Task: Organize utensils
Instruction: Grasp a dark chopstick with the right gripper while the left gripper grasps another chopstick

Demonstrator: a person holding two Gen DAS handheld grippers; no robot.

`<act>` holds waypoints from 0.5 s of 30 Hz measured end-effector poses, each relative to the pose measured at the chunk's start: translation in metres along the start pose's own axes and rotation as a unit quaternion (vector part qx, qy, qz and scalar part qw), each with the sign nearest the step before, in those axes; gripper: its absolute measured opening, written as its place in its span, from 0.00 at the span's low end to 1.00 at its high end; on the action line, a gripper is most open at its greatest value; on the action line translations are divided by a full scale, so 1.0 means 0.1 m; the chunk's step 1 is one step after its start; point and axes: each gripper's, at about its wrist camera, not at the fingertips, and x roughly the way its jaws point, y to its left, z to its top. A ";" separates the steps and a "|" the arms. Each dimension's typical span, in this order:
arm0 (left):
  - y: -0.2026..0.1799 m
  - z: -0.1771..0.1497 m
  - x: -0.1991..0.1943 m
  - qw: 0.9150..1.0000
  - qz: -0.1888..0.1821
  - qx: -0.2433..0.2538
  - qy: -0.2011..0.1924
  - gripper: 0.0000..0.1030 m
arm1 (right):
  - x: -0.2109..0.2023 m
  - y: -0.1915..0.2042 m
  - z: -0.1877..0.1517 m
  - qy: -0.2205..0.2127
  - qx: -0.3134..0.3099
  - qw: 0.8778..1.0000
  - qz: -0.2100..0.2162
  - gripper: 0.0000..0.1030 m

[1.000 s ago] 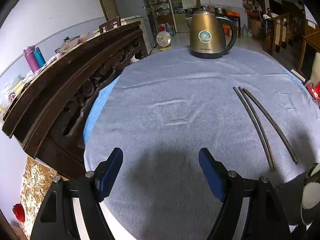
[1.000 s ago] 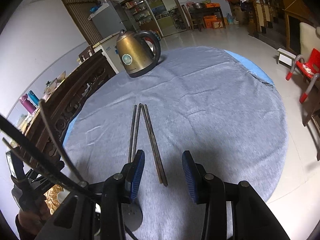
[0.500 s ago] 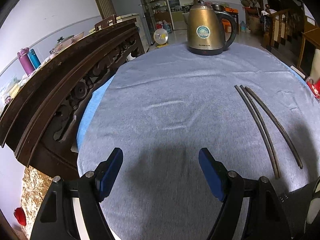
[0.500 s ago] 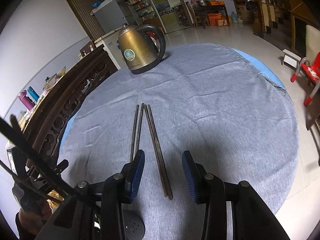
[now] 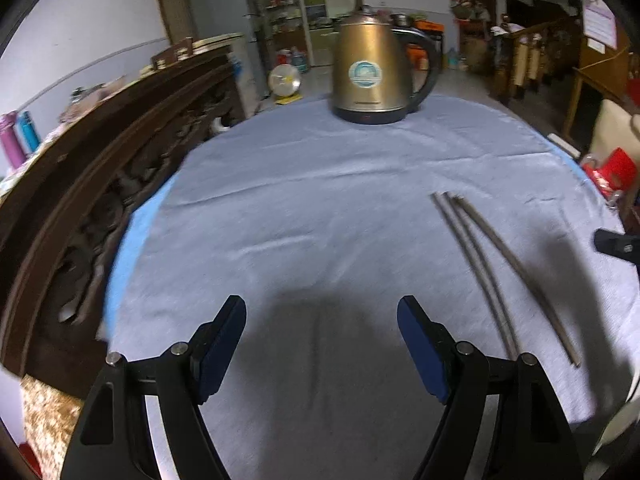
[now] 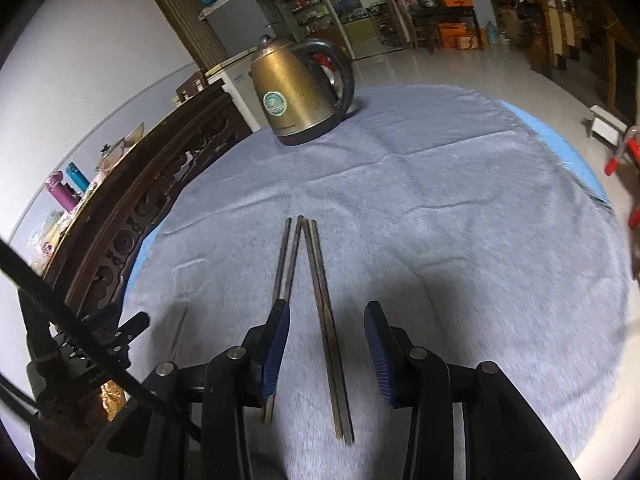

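Observation:
Several dark chopsticks lie on the grey-blue cloth of a round table. In the right wrist view they form two pairs that meet at the far tips. The left pair runs under my left finger. The right pair lies flat on the cloth in the gap of my right gripper, which is open and not touching it. In the left wrist view the chopsticks lie to the right of my left gripper, which is wide open over bare cloth.
A brass-coloured electric kettle stands at the table's far side. A dark carved wooden bench back runs along the left edge. The left gripper's body shows at the lower left of the right wrist view. A red chair stands on the floor at right.
Both grippers have moved forward over the table and sunk a little. The kettle looks larger, and the right pair of chopsticks now reaches back between the right fingers. Jaw widths are unchanged.

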 end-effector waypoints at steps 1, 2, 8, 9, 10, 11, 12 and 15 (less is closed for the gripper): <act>-0.04 0.05 0.06 1.000 -0.017 0.002 0.000 0.76 | 0.07 -0.01 0.04 0.004 -0.001 1.000 0.007 0.40; -0.08 0.10 0.13 0.999 -0.031 0.004 0.003 0.76 | 0.13 -0.02 0.06 0.008 -0.001 1.000 0.012 0.40; -0.35 0.42 0.56 0.995 -0.095 0.005 0.020 0.76 | 0.51 -0.07 0.17 0.032 0.007 0.999 0.024 0.37; -0.38 0.46 0.63 0.994 -0.105 0.003 0.023 0.76 | 0.55 -0.08 0.17 0.035 0.009 0.999 0.025 0.37; -0.41 0.51 0.71 0.993 -0.112 0.000 0.030 0.76 | 0.58 -0.10 0.18 0.037 0.010 0.999 0.026 0.37; -0.46 0.55 0.80 0.992 -0.117 -0.002 0.037 0.76 | 0.61 -0.11 0.17 0.039 0.009 0.999 0.025 0.37; -0.50 0.59 0.85 0.992 -0.120 -0.001 0.040 0.76 | 0.63 -0.13 0.18 0.040 0.009 0.999 0.024 0.37; -0.60 0.65 1.02 0.992 -0.116 0.009 0.048 0.76 | 0.71 -0.20 0.20 0.046 0.013 0.999 0.020 0.37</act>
